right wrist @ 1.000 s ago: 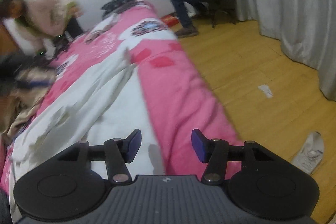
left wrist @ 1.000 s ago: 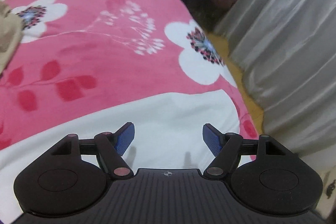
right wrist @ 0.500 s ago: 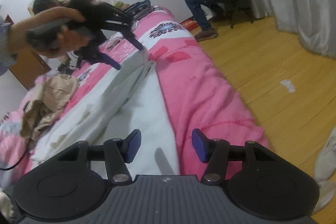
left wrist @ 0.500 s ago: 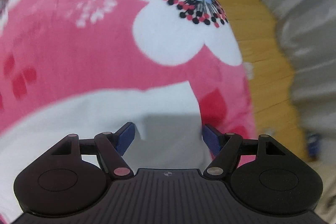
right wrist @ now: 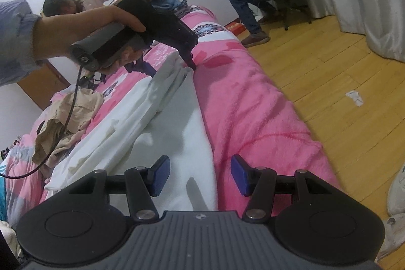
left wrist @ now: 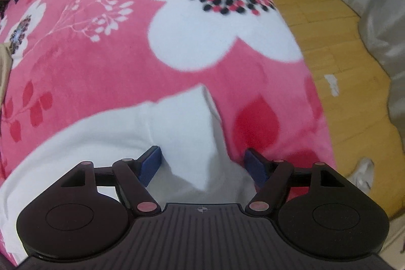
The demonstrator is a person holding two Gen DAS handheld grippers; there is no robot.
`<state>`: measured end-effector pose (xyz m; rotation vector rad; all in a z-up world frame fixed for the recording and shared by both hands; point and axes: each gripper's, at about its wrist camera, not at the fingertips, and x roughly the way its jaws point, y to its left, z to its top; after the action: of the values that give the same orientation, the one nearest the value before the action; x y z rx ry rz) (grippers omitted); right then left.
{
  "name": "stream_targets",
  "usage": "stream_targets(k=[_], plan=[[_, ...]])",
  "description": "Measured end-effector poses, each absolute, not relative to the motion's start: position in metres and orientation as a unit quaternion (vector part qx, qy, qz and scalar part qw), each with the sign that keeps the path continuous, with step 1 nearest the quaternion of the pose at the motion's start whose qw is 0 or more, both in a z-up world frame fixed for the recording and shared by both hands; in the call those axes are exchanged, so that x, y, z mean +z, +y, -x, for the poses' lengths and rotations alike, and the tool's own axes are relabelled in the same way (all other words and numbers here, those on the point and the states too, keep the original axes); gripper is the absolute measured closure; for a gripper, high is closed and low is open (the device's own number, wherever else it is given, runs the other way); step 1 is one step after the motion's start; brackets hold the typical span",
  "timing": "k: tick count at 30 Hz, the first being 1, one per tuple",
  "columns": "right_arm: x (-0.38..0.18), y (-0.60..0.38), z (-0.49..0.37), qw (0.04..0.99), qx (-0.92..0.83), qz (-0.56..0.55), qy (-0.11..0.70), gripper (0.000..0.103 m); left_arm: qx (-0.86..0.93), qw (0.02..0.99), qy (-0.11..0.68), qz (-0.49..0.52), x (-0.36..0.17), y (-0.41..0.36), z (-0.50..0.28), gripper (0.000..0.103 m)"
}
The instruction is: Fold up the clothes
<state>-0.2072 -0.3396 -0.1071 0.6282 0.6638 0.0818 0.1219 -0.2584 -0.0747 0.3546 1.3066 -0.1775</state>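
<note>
A: Where's the white garment [right wrist: 177, 118]?

B: Spread along the edge of the pink blanket [left wrist: 101, 67] on the bed. The left hand-held gripper [left wrist: 202, 163] points down over its far corner, jaws apart, the raised cloth between them but not pinched.

A: And the right hand-held gripper [right wrist: 197, 175]?

B: Jaws apart too, low over the near hem, gripping nothing.

A: So the step?

B: Probably taking both ends. Bite well into each corner, catch every layer, and lift together so the cloth stays taut
</note>
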Motion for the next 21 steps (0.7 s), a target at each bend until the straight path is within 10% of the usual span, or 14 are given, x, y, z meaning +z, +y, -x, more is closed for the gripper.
stream_targets(k=[5,11,21], plan=[[-0.107,-0.337,0.208,0.899,0.044,-0.297,0.319,0.049,-0.070,0.797,0.584,-0.135,-0.070,-0.249,-0.118,0.050],[-0.110,-0.338,0.207,0.896,0.025,-0.292,0.334,0.085,-0.074,0.802,0.584,-0.107,-0.057,-0.227,-0.123,0.077],[-0.097,-0.337,0.213,0.891,0.058,-0.316,0.320,0.098,-0.122,0.821,0.544,-0.125,-0.021,-0.209,-0.120,0.084]])
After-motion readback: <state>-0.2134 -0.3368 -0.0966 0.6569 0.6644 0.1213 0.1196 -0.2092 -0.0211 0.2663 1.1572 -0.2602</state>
